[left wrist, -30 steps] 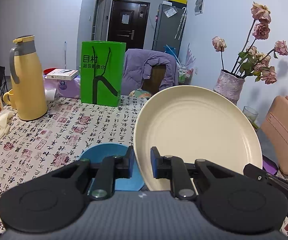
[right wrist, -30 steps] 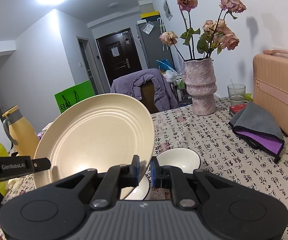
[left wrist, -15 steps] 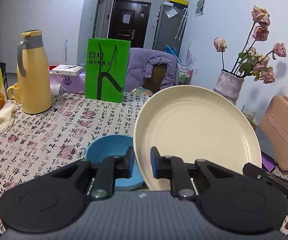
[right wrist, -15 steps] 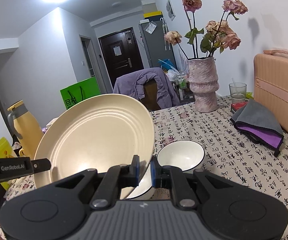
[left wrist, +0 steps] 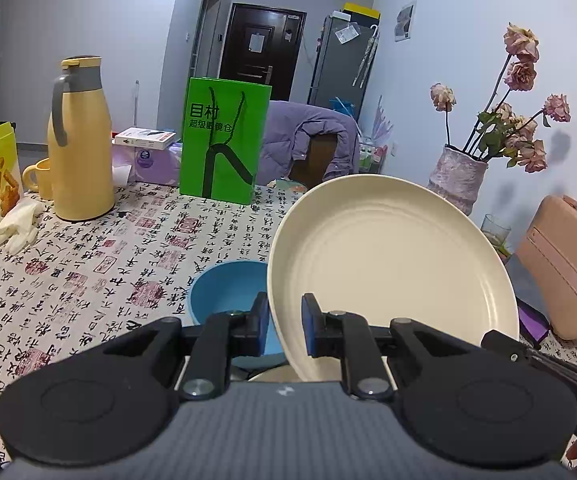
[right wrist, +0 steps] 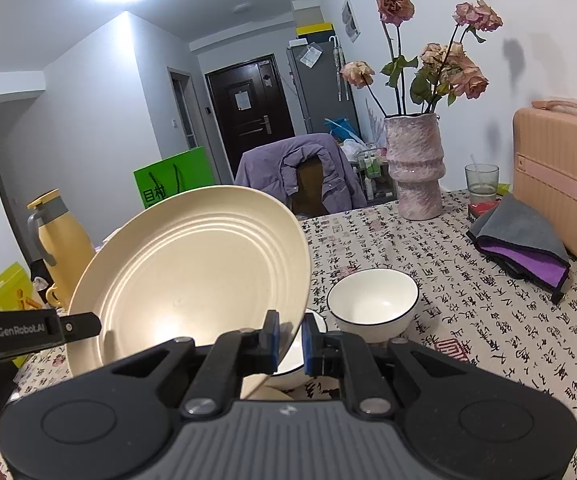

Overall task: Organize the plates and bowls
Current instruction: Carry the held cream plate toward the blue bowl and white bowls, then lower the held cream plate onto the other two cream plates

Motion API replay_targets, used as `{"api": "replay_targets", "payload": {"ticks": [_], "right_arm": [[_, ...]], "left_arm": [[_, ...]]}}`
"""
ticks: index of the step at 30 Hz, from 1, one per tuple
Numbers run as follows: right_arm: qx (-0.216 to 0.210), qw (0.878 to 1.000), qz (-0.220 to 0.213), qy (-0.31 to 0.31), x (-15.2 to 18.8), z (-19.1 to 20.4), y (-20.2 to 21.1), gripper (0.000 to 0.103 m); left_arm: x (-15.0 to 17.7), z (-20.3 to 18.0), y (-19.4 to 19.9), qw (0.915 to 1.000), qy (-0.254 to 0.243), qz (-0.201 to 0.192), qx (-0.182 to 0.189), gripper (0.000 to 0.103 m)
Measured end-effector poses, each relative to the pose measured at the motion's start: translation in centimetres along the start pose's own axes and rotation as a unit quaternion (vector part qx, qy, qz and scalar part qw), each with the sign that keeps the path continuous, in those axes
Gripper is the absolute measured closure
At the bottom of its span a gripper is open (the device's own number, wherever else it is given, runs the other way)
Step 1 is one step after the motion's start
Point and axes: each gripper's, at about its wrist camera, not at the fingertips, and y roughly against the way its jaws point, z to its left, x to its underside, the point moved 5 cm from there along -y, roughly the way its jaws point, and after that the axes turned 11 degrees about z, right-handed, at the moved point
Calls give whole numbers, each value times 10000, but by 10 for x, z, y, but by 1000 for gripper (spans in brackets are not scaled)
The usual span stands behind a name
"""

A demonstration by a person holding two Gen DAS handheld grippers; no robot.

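A large cream plate [left wrist: 388, 272] hangs tilted above the table, held by both grippers at opposite rims. My left gripper [left wrist: 284, 330] is shut on its left rim. My right gripper [right wrist: 288, 338] is shut on the right rim of the same plate [right wrist: 192, 276]. A blue bowl [left wrist: 228, 292] sits on the table just beyond the left gripper's fingers. A white bowl with a dark rim [right wrist: 372, 304] stands right of the plate, and a second white bowl [right wrist: 288, 372] lies partly hidden under the plate's edge.
On the patterned tablecloth [left wrist: 88, 280] stand a yellow thermos [left wrist: 80, 140], a green paper bag [left wrist: 224, 140] and a yellow mug [left wrist: 38, 178]. A pink vase of flowers [right wrist: 416, 168], a glass [right wrist: 482, 178], a grey-purple cloth [right wrist: 520, 244] and a pink case [right wrist: 564, 184] are at the right.
Both grippers have carried the plate across the table together. The blue bowl and the white bowls now show larger and nearer. The grips are unchanged.
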Motion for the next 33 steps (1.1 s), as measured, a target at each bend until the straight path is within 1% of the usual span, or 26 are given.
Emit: {"api": "replay_targets", "payload": {"ticks": [6, 15, 33], "right_arm": [[-41, 10000, 27, 53, 8, 5, 2, 92], [-89, 9999, 110, 93, 23, 7, 2, 92], [-59, 9990, 449, 11, 54, 1, -13, 92]], "left_arm": [[11, 8, 4, 10000, 32, -22, -51, 86], [31, 21, 1, 9997, 174, 155, 30, 86], [61, 31, -14, 9989, 204, 407, 57, 86]]}}
